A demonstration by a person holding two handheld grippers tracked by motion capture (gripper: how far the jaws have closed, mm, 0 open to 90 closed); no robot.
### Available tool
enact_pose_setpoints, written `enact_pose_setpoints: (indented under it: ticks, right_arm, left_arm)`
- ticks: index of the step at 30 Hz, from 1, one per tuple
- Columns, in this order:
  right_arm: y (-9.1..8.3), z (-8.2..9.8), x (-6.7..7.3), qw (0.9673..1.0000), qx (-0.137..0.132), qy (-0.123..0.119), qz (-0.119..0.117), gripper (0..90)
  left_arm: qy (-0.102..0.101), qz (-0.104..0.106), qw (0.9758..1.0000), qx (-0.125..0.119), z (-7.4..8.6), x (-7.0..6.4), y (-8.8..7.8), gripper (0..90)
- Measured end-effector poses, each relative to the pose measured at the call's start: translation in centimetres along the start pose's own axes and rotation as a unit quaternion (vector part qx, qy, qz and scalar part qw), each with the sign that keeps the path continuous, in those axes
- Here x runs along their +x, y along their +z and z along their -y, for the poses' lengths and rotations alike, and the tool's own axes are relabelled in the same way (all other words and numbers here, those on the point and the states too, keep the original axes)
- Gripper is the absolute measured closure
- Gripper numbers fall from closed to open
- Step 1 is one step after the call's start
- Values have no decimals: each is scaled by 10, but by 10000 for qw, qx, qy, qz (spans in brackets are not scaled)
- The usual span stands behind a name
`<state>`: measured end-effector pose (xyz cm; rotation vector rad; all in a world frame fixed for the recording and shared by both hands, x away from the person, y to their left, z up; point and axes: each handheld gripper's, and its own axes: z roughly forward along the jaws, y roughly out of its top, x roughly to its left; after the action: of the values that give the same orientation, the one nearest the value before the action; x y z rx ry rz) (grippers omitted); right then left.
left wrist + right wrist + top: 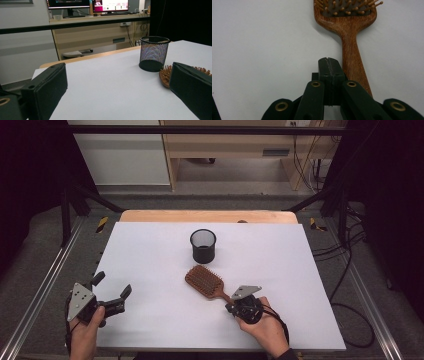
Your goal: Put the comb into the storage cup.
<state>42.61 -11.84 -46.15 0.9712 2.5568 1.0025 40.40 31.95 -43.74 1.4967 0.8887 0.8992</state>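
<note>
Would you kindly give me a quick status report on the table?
Left gripper open, idle. Right gripper shut, empty, beside the wooden hairbrush handle. Mesh cup upright beyond the brush, path clear.

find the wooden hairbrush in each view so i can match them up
High view: hairbrush lies just below centre, handle running toward the right gripper.
Left gripper view: its bristled head peeks out at the right edge, behind the right-hand jaw.
Right gripper view: head at top, handle running down beside the shut jaws.
Shared landmark: the black mesh cup behind the brush in the high and left gripper views.
</note>
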Motion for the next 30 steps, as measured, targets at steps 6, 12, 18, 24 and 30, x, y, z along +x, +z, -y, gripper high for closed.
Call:
enact_pose_setpoints:
  ticks: [6, 12, 18, 24, 30]
  right_arm:
    - [-7, -3, 0, 9999, -88, 15, -46, 900]
    - [-10, -9, -5, 10000, -27, -34, -14, 900]
    - [-16, -15, -13, 10000, -2, -21, -7, 900]
    - [-20, -22, -17, 10000, 18, -18, 6, 900]
    - [-20, -27, -19, 10000, 59, -71, 34, 886]
  left_arm:
    - [24, -7, 10000, 25, 1, -1, 0, 20]
    - [56, 0, 10000, 35, 1, -2, 0, 19]
    - [62, 5, 10000, 43, 1, -2, 0, 20]
    - [73, 8, 10000, 43, 0, -2, 0, 20]
    - [73, 13, 10000, 45, 0, -2, 0, 20]
